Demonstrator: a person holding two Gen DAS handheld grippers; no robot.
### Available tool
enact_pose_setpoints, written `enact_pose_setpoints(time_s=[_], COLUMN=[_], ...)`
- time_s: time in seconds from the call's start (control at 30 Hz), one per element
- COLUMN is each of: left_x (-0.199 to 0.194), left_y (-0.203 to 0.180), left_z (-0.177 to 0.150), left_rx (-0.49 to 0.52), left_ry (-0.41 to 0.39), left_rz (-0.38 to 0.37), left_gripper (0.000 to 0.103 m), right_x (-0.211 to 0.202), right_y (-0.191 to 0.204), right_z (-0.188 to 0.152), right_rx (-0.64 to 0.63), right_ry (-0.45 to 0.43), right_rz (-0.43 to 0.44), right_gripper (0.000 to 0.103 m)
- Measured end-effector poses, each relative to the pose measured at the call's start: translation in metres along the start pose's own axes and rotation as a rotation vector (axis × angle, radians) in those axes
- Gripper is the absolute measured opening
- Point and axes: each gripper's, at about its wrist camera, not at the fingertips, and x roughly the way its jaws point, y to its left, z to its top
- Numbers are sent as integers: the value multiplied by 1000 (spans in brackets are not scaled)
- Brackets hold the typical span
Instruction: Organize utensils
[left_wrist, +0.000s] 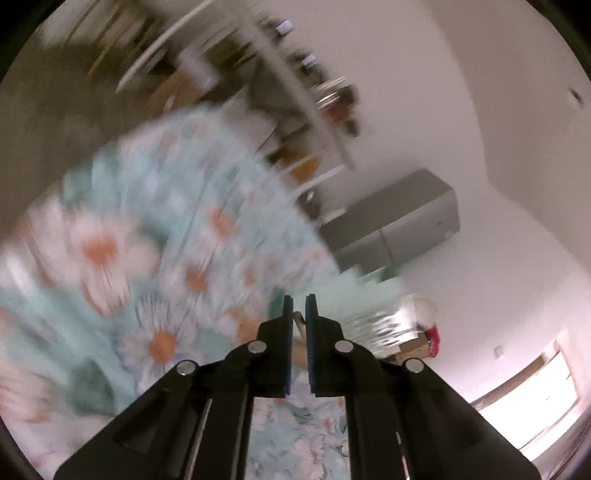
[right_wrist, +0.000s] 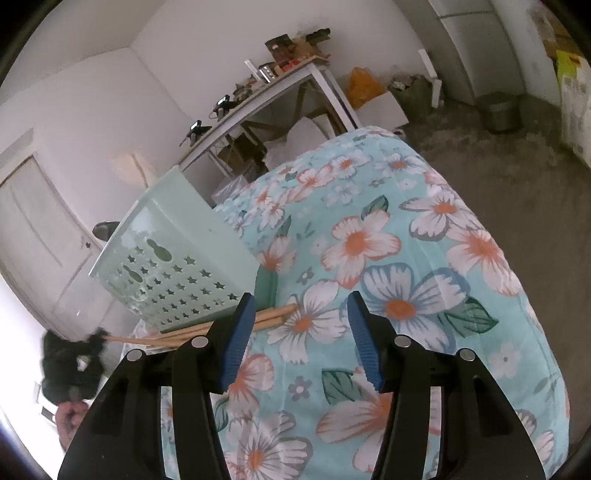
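A: Left wrist view first; how many things can you count?

B: Few, since it is badly blurred; one left hand-held gripper (left_wrist: 299, 306), its two black jaws drawn almost together with only a narrow slit between; a sliver of pale wood shows in that slit, but whether the pads press on it I cannot tell; beneath lies one pale blue cloth with white and orange flowers (left_wrist: 155, 236) covering the worktop; beyond it stands one grey cabinet (left_wrist: 399, 221) against the white wall.

A: And the right wrist view?

B: Sharper; one right hand-held gripper (right_wrist: 301, 310) with two blue-padded jaws standing moderately wide apart, nothing between them but the flowered cloth below; at the left sits one pale green plastic basket with star-shaped holes (right_wrist: 177, 280), tipped so its perforated side faces the camera.

A: Anything in it?

B: I cannot see inside; the light wooden sticks (right_wrist: 273, 315), at least two and perhaps three, lie on the cloth just beside the basket's lower edge, partly hidden behind the left jaw; they run left toward the dark, blurred left hand-held gripper at the edge of the frame.

A: Further back?

B: One white-legged table with clutter on top (right_wrist: 295, 79); one metal bin (right_wrist: 502, 110) on the grey carpet.
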Motion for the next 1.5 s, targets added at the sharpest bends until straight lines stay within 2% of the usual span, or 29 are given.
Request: enact_pose_setpoints(time_s=[0.17,0.27,0.4,0.47,0.57,0.63,0.73,0.83,0.9,1.0,1.17,1.33,1.5], left_x=[-74,-95,-79,-63,-58,-53,-50,-51,-51,-53,-54,-61,-65], left_y=[-74,-106,-125,-125,-125,-125,-123,-124,-123,-121,-119,-113,-112], left_z=[30,43,34,23,10,7,2,2,2,2,2,7,7], left_rx=[278,382,528,559,614,624,641,635,633,625,627,595,584], left_ry=[-142,-164,-130,-104,-143,-153,-147,-147,-152,-158,-161,-160,-164], left_rz=[4,40,142,159,173,163,162,154,153,148,150,145,141], left_gripper=[4,4,4,4,4,4,5,5,5,5,5,5,5], right_x=[3,4,14,23,33,37,46,54,59,63,61,38,-9], right_y=[2,8,10,6,0,-2,-5,-8,-7,-4,-7,-15,-15], right_z=[0,-1,2,5,9,11,13,11,10,8,6,5,17], right_rx=[-9,-24,31,113,188,208,247,307,338,339,368,400,369], right_ry=[20,46,111,159,213,222,238,253,261,248,212,161,64], right_rz=[12,19,69,78,40,13,17,54,70,52,55,59,47], right_gripper=[51,51,51,51,46,43,35,30,22,15,13,11,8])
